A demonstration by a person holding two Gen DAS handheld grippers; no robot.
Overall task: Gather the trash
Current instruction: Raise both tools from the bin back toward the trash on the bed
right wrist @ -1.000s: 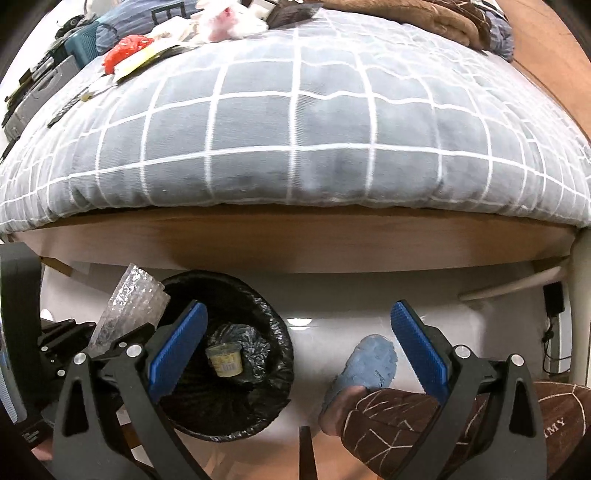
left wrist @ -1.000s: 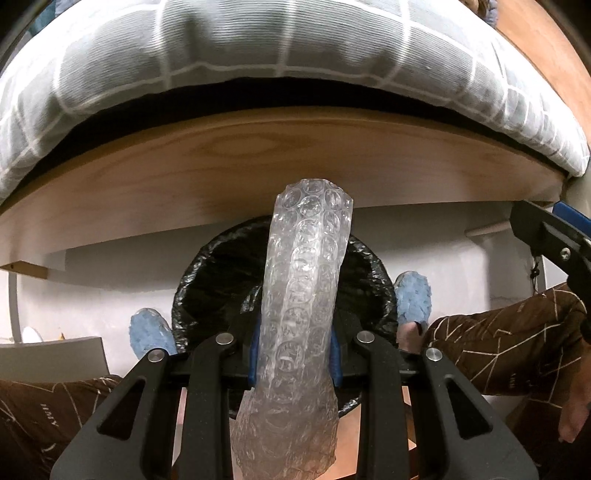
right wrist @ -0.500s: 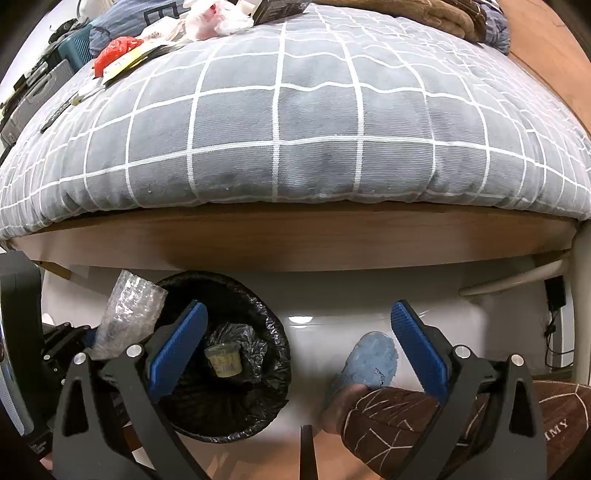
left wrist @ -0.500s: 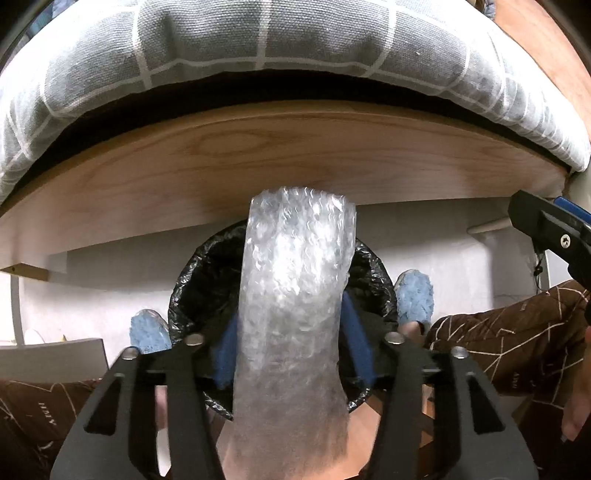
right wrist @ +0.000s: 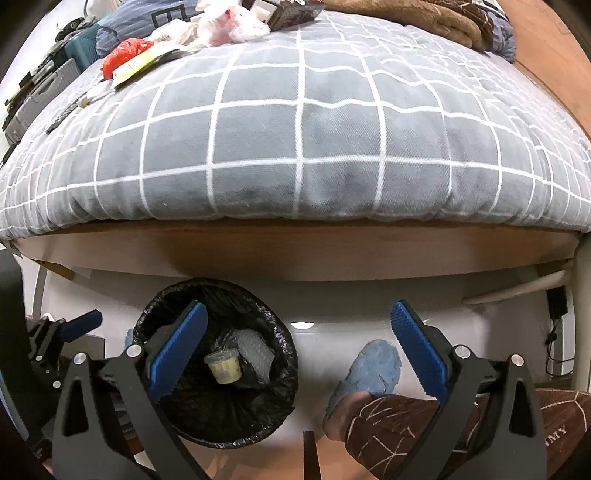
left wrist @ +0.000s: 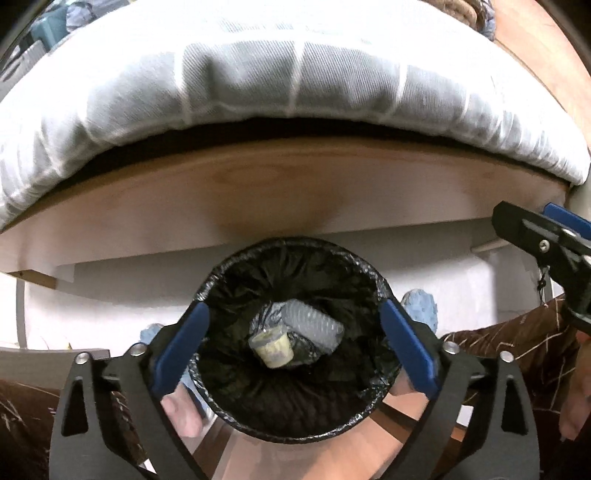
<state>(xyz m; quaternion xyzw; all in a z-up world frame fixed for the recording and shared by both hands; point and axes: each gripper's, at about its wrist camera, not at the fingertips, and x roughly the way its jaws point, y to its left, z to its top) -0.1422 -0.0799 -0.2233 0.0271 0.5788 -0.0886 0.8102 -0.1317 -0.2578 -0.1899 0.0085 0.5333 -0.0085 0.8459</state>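
A round bin with a black liner [left wrist: 291, 254] stands on the floor below the bed edge; it also shows in the right wrist view [right wrist: 177, 295]. A roll of bubble wrap [left wrist: 314, 325] lies inside it beside a small yellowish cup [left wrist: 275, 347]; both show in the right wrist view, the bubble wrap [right wrist: 255, 349] and the cup [right wrist: 223, 365]. My left gripper [left wrist: 293, 343] is open and empty right above the bin. My right gripper [right wrist: 299, 350] is open and empty to the bin's right. Red and white wrappers [right wrist: 125, 53] lie on the bed's far left.
The grey checked bedcover [right wrist: 303, 147] on a wooden frame [right wrist: 295, 251] overhangs the bin. The person's blue slippers [right wrist: 373, 369] and brown trouser legs [right wrist: 424, 432] flank the bin. A brown blanket [right wrist: 424, 18] lies at the bed's far end.
My left gripper opened and let go of the bubble wrap, which dropped into the bin. The right gripper stayed open and nearly still.
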